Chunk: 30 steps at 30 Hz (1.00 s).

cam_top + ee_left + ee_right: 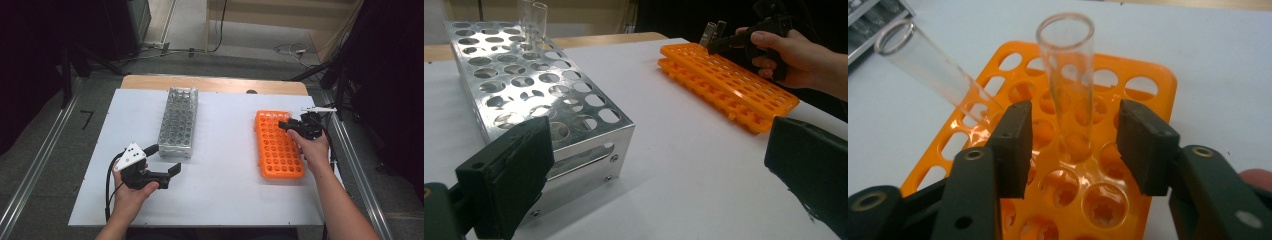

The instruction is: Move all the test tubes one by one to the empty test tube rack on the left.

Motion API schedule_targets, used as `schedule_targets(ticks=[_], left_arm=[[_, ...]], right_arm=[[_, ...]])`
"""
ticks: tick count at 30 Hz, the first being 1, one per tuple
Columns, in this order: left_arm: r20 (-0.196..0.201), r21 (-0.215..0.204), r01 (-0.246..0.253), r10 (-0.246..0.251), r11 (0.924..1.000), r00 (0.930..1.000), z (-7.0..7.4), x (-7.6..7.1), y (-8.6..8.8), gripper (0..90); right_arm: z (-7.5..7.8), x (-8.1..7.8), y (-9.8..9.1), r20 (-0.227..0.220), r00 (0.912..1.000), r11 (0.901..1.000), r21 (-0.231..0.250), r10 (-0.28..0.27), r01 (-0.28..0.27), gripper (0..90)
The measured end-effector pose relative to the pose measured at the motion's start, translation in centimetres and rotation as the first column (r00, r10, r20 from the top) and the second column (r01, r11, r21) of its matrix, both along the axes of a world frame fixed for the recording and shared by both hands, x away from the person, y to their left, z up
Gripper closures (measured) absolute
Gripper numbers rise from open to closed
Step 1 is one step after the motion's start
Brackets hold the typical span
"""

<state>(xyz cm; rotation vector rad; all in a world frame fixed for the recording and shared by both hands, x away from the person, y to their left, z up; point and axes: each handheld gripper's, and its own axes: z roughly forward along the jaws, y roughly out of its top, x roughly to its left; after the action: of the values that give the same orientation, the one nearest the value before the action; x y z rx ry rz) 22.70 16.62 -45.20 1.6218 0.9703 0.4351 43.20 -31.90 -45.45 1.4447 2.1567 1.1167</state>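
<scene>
An orange tube rack (280, 150) lies at the right of the white board. In the right gripper view a clear glass tube (1068, 75) stands upright in one of its far holes, and a second tube (933, 65) leans to the left beside it. My right gripper (1073, 145) has a jaw on each side of the upright tube, with a gap between each pad and the glass. In the high view the right gripper (284, 125) is over the rack's far end. My left gripper (164, 159) stands wide open and holds nothing, just in front of the metal rack (177, 122).
The metal rack (524, 85) has many round holes, and glass tubes (531, 15) stand at its far end. The white board (220, 190) covers a wooden table, with bare board between the two racks. Cables and dark stands lie on the floor beyond.
</scene>
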Motion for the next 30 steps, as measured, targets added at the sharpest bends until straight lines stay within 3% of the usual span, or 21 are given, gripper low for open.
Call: schedule_targets(ticks=[7, 12, 15, 20, 30], left_arm=[[-0.001, 0.002, 0.002, -0.002, 1.0, 1.0, 0.0, 0.0, 0.0, 0.0], [-0.002, 0.001, -0.001, 0.001, 1.0, 1.0, 0.0, 0.0, -0.1, 0.0], [0.0, 0.003, -0.003, 0.003, 1.0, 1.0, 0.0, 0.0, -0.1, 0.0], [0.0, 0.004, -0.002, 0.002, 1.0, 1.0, 0.0, 0.0, -0.1, 0.0], [0.003, 0.004, -0.001, 0.001, 1.0, 1.0, 0.0, 0.0, -0.1, 0.0]], right_arm=[[0.0, 0.0, 0.3, 0.016, 0.9999, 0.9994, -0.034, 0.006, -0.005, 60.8], [-0.2, 0.0, 0.4, 0.014, 0.9999, 0.9999, -0.012, 0.008, -0.008, 69.2], [-0.2, 0.0, 0.5, 0.022, 0.9998, 0.9997, -0.022, -0.002, 0.003, 72.1], [-0.2, -0.2, 0.6, 0.042, 0.9991, 0.9987, -0.05, -0.01, 0.012, 73.8], [0.9, -1.1, 0.2, 0.113, 0.9936, 0.9995, -0.032, -0.001, 0.005, 74.0]])
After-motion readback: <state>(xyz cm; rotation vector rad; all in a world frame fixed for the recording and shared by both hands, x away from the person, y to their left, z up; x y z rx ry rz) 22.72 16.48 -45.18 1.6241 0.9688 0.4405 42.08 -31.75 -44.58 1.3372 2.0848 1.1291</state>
